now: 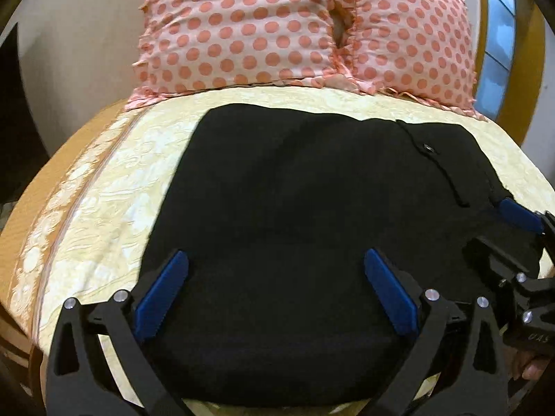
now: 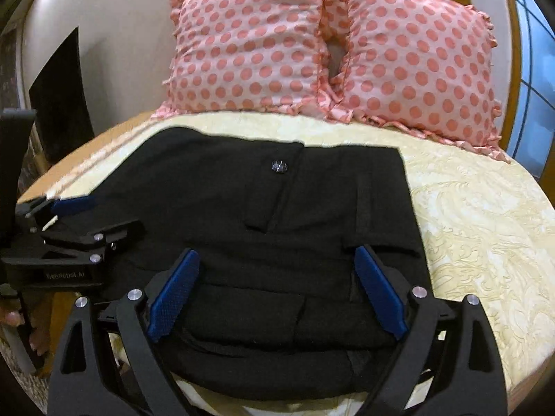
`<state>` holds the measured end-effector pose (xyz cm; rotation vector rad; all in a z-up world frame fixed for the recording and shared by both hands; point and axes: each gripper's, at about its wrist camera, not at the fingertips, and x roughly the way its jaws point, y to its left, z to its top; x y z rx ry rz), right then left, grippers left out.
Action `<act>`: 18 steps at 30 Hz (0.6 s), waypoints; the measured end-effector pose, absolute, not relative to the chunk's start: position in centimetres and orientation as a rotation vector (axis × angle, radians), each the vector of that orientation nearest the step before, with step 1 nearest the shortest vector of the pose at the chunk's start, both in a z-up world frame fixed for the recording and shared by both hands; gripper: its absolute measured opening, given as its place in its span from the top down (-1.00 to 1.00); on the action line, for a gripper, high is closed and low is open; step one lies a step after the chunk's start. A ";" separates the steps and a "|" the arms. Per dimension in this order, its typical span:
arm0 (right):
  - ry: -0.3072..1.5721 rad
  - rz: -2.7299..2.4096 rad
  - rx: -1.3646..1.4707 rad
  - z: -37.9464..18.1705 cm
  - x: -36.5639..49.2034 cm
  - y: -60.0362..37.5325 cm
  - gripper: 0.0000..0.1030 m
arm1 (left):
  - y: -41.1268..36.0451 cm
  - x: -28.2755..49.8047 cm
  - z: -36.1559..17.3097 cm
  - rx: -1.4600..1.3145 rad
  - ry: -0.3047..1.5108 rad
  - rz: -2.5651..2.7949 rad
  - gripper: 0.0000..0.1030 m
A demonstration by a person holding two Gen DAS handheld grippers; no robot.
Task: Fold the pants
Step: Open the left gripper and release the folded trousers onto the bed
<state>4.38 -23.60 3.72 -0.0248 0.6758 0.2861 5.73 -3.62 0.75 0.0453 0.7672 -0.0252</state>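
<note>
Black pants (image 1: 295,201) lie folded in a compact stack on a cream patterned bedspread (image 1: 104,190). Their waistband button (image 2: 278,165) faces up toward the pillows. My left gripper (image 1: 275,254) hovers over the near left part of the pants (image 2: 270,242), jaws wide apart with only flat fabric beneath them. My right gripper (image 2: 277,253) is over the near right part, jaws spread and gripping nothing. From the left wrist view the right gripper (image 1: 520,218) shows at the right edge; from the right wrist view the left gripper (image 2: 79,208) shows at the left edge.
Two pink polka-dot pillows (image 1: 242,31) (image 2: 416,66) lean against the wall behind the pants. Bare bedspread (image 2: 485,242) spreads to the right. A wooden bed frame (image 1: 20,215) rims the mattress, a window (image 2: 534,69) stands at the right, and a dark object (image 2: 59,97) at the left.
</note>
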 end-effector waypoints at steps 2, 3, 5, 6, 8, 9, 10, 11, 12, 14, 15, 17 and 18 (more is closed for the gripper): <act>0.638 0.279 -0.011 4.4 4.0 -23.8 -0.81 | -3.6 5.1 0.8 0.053 0.758 0.008 -0.97; 0.618 0.274 -0.007 4.7 3.7 -23.9 -0.85 | -3.6 4.9 0.8 0.055 0.755 0.015 -0.97; 0.634 0.256 -0.024 4.3 3.7 -23.7 -0.89 | -3.5 4.5 0.7 0.053 0.743 0.023 -0.97; 0.654 0.244 -0.040 3.9 3.9 -23.5 -0.90 | -3.4 4.3 0.6 0.048 0.733 0.024 -0.97; 0.663 0.217 -0.094 2.6 3.8 -22.9 -0.91 | -3.3 4.1 0.3 0.043 0.721 0.020 -0.97; 0.650 0.211 -0.098 2.4 3.5 -22.8 -0.91 | -3.3 4.0 0.2 0.042 0.709 0.018 -0.97; 0.653 0.209 -0.094 2.4 3.5 -22.8 -0.92 | -3.3 3.9 0.1 0.038 0.697 0.015 -0.97; 0.657 0.212 -0.091 2.5 3.6 -22.9 -0.92 | -3.2 3.8 0.0 0.033 0.688 0.008 -0.97; 0.666 0.225 -0.083 2.7 3.7 -23.1 -0.92 | -3.1 3.8 0.0 0.034 0.688 0.000 -0.97; 0.667 0.263 -0.039 3.6 3.9 -24.0 -0.92 | -2.5 3.9 0.6 0.012 0.704 -0.035 -0.97; 0.651 0.278 0.013 4.6 4.0 -25.3 -0.92 | -2.0 4.1 1.1 -0.012 0.704 -0.055 -0.97; 0.647 0.281 0.106 6.0 4.7 -27.6 -0.92 | -0.4 4.6 2.0 -0.060 0.687 -0.057 -0.96; 0.659 0.284 0.157 6.5 5.5 -28.9 -0.92 | 0.1 4.9 2.2 -0.071 0.684 -0.045 -0.96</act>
